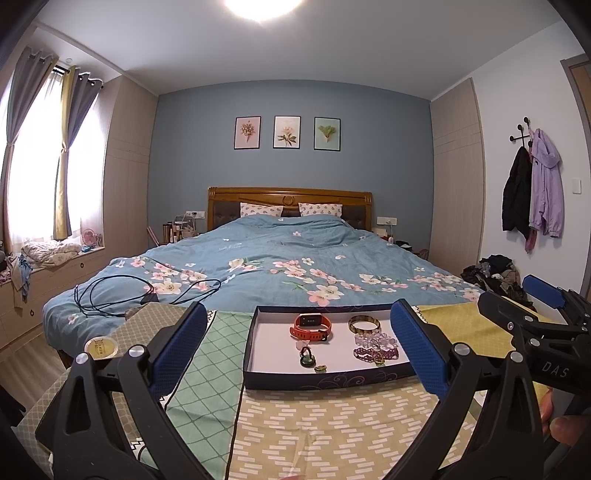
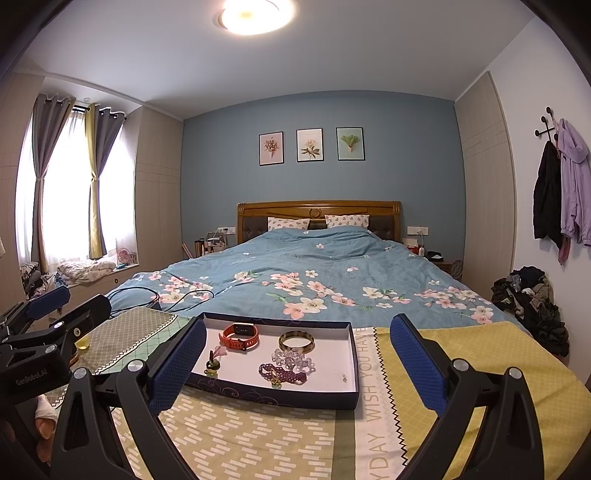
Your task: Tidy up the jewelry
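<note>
Both grippers (image 1: 295, 350) (image 2: 297, 363) released; tray (image 1: 255, 339) holds 1 watch (image 1: 310, 326), 3 bracelets (image 1: 364, 324).

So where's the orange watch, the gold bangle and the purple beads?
orange watch (image 2: 240, 335): right wrist view, on its strap.
gold bangle (image 2: 296, 341): right wrist view, on its front rim.
purple beads (image 2: 282, 374): right wrist view, on the bead cluster.

Ceiling lamp (image 2: 255, 14) blown out; window (image 1: 33, 177) glare left; fisheye bending, dark corners; sharp focus.
</note>
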A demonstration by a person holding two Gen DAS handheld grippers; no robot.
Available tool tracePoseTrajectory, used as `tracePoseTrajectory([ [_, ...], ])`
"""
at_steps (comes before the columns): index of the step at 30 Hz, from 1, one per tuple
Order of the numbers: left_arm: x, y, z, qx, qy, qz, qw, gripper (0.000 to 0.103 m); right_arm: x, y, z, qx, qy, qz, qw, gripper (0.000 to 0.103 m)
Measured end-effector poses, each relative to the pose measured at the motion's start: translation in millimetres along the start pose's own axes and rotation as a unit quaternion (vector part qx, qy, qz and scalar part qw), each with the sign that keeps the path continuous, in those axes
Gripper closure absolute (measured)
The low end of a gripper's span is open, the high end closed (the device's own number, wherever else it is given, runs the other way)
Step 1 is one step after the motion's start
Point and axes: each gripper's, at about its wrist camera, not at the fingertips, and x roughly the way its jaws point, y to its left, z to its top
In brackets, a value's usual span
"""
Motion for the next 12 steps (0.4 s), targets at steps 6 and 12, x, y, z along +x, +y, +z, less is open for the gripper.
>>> tracePoseTrajectory([
  [6,1,-1,-1,0.004,0.008,0.0,1.0,0.005,1,1,-2,0.001,0.006,0.0,1.0,0.007],
  [12,19,13,-7,-0.008,0.054,0.005,0.9985,0.005,16,-35,-11,0.004,0.072,-0.031,0.997,0.007],
])
